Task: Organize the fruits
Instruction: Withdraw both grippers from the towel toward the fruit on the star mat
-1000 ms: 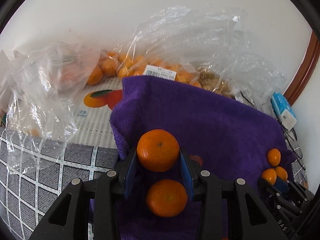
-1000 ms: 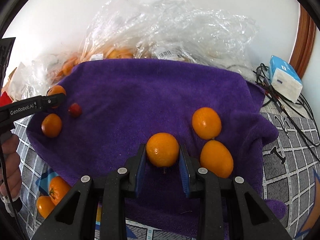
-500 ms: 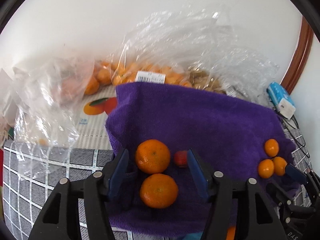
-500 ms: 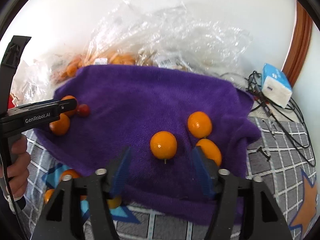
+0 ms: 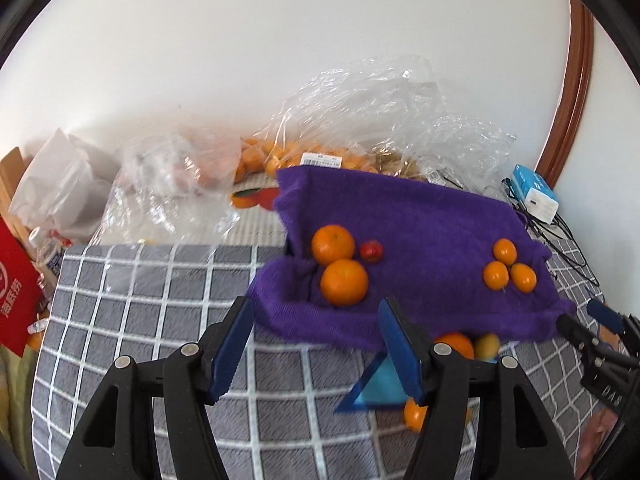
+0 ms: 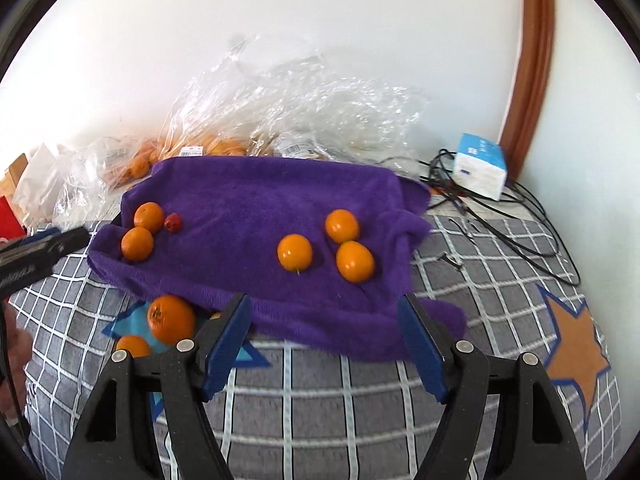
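A: Item: purple towel (image 6: 260, 196). We sort by kind: two tangerines (image 5: 343, 282) and one small red fruit (image 5: 371, 250) far left; three smaller oranges (image 6: 295, 252) right. Both grippers, left (image 5: 316, 348) and right (image 6: 324, 344), are opening with nothing between the jaws.

B: Only the right view shows the loose orange (image 6: 171, 319) under the towel's near edge clearly; the left view adds the red packet (image 5: 16, 292).

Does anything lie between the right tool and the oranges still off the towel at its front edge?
Partly. The big orange lies in the open beside the right tool, but the purple towel overhangs the fruit behind it. Both tools' jaws are opening, nothing between them.
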Motion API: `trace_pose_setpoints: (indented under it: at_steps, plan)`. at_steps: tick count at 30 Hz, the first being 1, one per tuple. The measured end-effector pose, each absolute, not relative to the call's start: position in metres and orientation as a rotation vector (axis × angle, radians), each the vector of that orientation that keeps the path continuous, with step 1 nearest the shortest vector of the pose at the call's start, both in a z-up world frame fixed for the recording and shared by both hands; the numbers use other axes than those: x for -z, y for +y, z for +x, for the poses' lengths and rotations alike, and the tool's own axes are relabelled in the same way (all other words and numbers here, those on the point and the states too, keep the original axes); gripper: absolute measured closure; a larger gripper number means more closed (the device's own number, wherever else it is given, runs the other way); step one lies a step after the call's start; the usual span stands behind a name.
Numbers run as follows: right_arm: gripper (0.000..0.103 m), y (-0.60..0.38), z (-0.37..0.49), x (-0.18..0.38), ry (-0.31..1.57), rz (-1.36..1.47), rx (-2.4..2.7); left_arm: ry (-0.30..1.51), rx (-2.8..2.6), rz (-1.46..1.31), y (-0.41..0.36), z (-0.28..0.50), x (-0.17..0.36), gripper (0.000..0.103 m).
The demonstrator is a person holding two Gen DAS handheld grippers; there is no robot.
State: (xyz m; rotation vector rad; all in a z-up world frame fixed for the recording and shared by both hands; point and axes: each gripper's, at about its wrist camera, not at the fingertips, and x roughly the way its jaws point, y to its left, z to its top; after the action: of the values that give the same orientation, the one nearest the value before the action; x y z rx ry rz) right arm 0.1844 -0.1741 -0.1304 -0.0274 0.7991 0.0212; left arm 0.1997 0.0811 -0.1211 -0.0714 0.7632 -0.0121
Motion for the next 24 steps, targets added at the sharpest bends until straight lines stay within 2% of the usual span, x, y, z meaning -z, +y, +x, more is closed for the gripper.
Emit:
trace_pose_setpoints:
  at_steps: [7, 11, 13, 19, 22, 24]
  plan:
    - [0.029, -0.171, 0.160, 0.127, 0.804, 0.005, -0.065, 0.773, -0.006, -0.046, 0.096, 0.161, 0.143, 0.040]
    - [0.041, -0.160, 0.149, 0.131, 0.799, -0.001, -0.101, 0.781, -0.029, -0.062, 0.110, 0.145, 0.156, 0.040]
    - [0.051, -0.155, 0.147, 0.135, 0.806, -0.009, -0.110, 0.796, -0.043, -0.080, 0.118, 0.141, 0.163, 0.040]
    - [0.056, -0.141, 0.147, 0.145, 0.803, -0.007, -0.154, 0.786, -0.068, -0.068, 0.131, 0.131, 0.175, 0.040]
    - [0.065, -0.132, 0.155, 0.151, 0.819, -0.022, -0.165, 0.816, -0.049, -0.068, 0.132, 0.131, 0.182, 0.040]
    - [0.067, -0.127, 0.164, 0.158, 0.838, -0.033, -0.172, 0.839, -0.046, -0.096, 0.136, 0.133, 0.185, 0.040]
